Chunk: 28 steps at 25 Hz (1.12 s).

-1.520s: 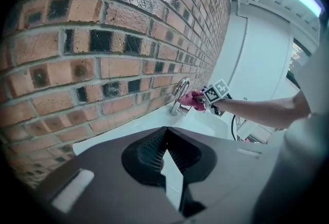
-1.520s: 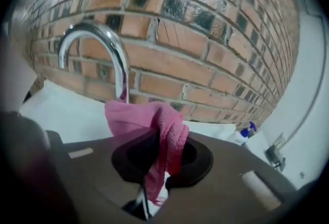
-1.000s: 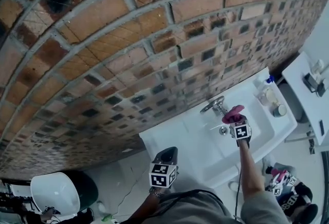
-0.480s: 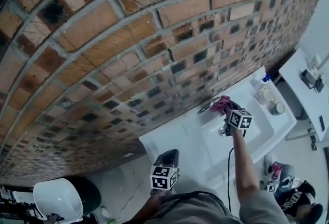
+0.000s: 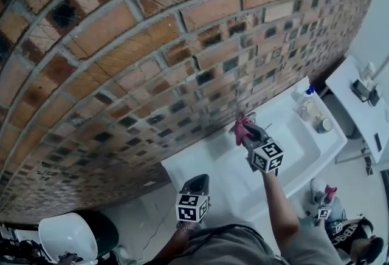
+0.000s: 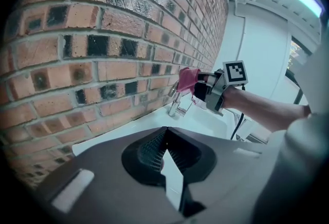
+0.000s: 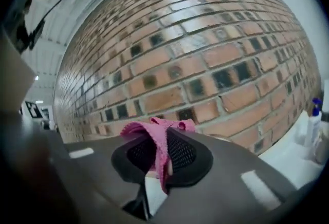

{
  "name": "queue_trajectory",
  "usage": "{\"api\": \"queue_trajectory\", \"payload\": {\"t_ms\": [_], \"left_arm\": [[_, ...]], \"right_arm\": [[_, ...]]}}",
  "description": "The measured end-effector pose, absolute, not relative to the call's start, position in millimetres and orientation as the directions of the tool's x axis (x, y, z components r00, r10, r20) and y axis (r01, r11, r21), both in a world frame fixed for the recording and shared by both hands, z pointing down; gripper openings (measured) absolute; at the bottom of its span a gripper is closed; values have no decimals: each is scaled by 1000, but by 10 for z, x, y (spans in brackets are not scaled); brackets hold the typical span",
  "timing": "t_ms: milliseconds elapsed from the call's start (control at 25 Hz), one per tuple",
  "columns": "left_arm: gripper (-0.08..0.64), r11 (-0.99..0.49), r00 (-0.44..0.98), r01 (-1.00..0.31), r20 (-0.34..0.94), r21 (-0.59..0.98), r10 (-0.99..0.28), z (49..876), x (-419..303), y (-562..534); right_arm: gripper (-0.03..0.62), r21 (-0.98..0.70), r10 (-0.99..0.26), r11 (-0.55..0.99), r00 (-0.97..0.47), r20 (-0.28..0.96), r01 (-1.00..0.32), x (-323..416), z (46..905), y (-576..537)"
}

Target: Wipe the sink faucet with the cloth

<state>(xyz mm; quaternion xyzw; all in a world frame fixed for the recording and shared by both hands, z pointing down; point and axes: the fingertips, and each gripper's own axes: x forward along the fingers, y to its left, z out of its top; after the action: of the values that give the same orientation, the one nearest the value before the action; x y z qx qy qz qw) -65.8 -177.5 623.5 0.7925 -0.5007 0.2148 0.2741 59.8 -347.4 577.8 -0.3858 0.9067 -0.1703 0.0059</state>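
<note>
My right gripper (image 5: 245, 130) is shut on a pink cloth (image 5: 240, 125) and holds it at the top of the chrome faucet (image 6: 176, 104), close to the brick wall. In the left gripper view the cloth (image 6: 188, 77) sits over the faucet's upper end, with the right gripper (image 6: 203, 89) just behind it. In the right gripper view the cloth (image 7: 157, 138) is bunched between the jaws of the right gripper (image 7: 161, 152), and the faucet is hidden. My left gripper (image 5: 197, 183) hangs low and left of the sink, shut and empty, also seen as the left gripper (image 6: 164, 150).
The white sink (image 5: 296, 147) stands against the brick wall (image 5: 152, 57). Bottles and jars (image 5: 311, 109) crowd its back right corner, including a pump bottle (image 7: 312, 120). A white side table (image 5: 355, 104) is at the right, a white round bowl (image 5: 65, 236) at lower left, bags (image 5: 333, 216) on the floor.
My right gripper has carried the cloth up and to the left, from over the basin to the faucet's top near the wall. The left gripper has stayed in place.
</note>
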Motion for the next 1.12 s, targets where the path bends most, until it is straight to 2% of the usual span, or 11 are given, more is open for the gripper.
{"api": "queue_trajectory", "payload": {"t_ms": [160,240,280,360,440,520,600,800,880,1000,1120], "left_arm": [[18,-376,424,-901,609,215,-670,6191,-564,-1756],[19,-376,422,-903,608,210,-673,6183,-585,-1751],[19,-374,419,-904,608,209,-674,6175,-601,-1740],[20,-371,417,-905,607,208,-676,6151,-618,-1696],[20,-366,412,-907,607,206,-679,6138,-633,-1659],[20,-354,401,-913,613,203,-681,6154,-695,-1644],[20,-342,389,-918,624,200,-678,6189,-756,-1617],[20,-345,390,-918,619,198,-682,6160,-701,-1601],[20,-338,383,-921,610,193,-694,6104,-700,-1612],[20,-308,356,-933,612,187,-707,6062,-775,-1512],[20,-279,330,-943,637,184,-697,6140,-834,-1279]], "right_arm": [[38,-188,-615,723,-743,266,-665,252,6162,-3251],[38,-202,-541,733,-736,407,-650,134,6608,-3144],[40,-255,-540,688,-714,446,-680,171,6821,-3135],[40,-462,-619,490,-668,413,-739,449,7022,-3211],[40,-646,-735,336,-620,276,-686,795,6878,-3372],[40,-709,-810,318,-569,141,-629,1005,6624,-3593],[40,-722,-846,302,-524,98,-623,1133,6484,-3809],[44,-739,-893,163,-417,172,-654,1407,6682,-3971],[44,-774,-929,31,-304,212,-632,1617,6866,-3948],[41,-763,-911,-229,-143,386,-605,1999,7405,-3806],[41,-686,-876,-251,-141,461,-683,2145,7703,-3643]]}}
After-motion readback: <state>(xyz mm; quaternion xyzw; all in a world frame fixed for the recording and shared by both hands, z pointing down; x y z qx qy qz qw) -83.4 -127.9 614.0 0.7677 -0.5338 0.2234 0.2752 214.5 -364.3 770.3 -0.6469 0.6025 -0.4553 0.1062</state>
